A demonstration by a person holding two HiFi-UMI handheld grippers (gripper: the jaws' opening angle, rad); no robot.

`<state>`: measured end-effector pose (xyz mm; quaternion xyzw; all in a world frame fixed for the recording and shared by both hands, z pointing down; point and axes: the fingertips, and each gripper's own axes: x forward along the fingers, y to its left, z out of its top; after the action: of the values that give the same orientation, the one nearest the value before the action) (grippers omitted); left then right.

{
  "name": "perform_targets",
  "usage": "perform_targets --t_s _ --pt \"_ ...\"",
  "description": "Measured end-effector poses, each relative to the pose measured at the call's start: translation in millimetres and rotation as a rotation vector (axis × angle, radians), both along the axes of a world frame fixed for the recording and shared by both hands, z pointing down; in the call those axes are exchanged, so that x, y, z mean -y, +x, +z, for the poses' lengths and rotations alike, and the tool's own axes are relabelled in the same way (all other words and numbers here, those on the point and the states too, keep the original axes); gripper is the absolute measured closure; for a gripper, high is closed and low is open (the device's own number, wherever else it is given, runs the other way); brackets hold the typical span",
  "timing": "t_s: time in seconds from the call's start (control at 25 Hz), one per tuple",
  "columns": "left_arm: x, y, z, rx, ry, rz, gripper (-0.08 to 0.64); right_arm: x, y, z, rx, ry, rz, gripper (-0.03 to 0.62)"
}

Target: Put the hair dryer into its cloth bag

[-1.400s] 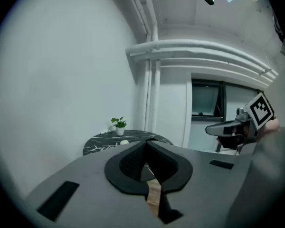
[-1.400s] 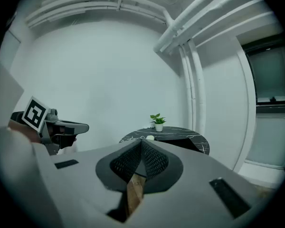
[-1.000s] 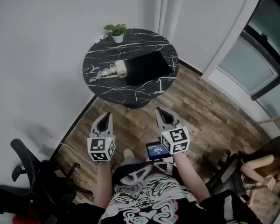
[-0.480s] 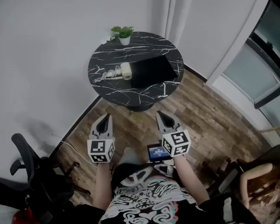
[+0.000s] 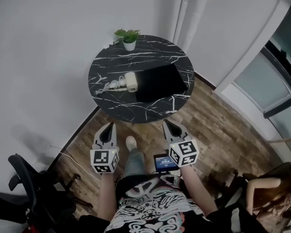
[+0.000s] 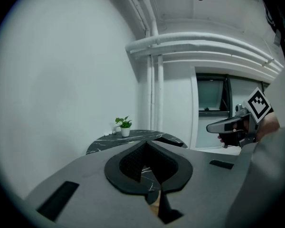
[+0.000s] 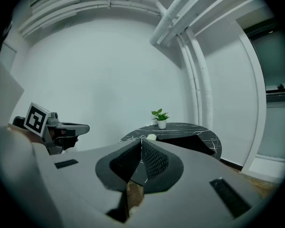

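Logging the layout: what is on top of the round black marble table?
A white hair dryer with its cord, a black cloth bag beside it, a small potted plant at the far edge. Anything under the bag is covered.

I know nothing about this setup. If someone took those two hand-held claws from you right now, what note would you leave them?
Left gripper: fingers together, empty, held short of the table.
Right gripper: the same, shut and empty.
The hair dryer lies on the round table with its cord beside it. The black cloth bag lies flat on its other side.
Done: nothing yet; neither thing is touched.
Left: step up to the table, open the bag, slide the dryer in.
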<state>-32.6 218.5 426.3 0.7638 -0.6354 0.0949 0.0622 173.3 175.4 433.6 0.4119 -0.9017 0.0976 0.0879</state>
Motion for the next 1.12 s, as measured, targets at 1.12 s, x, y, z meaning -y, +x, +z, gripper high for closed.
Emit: perform_targets --t_s 1.12 --pt "318.0 -121.3 51.3 -0.049 -0.083 0.244 0.545 279.0 -125.0 36.8 -0.028 -0.151 0.14 0.572"
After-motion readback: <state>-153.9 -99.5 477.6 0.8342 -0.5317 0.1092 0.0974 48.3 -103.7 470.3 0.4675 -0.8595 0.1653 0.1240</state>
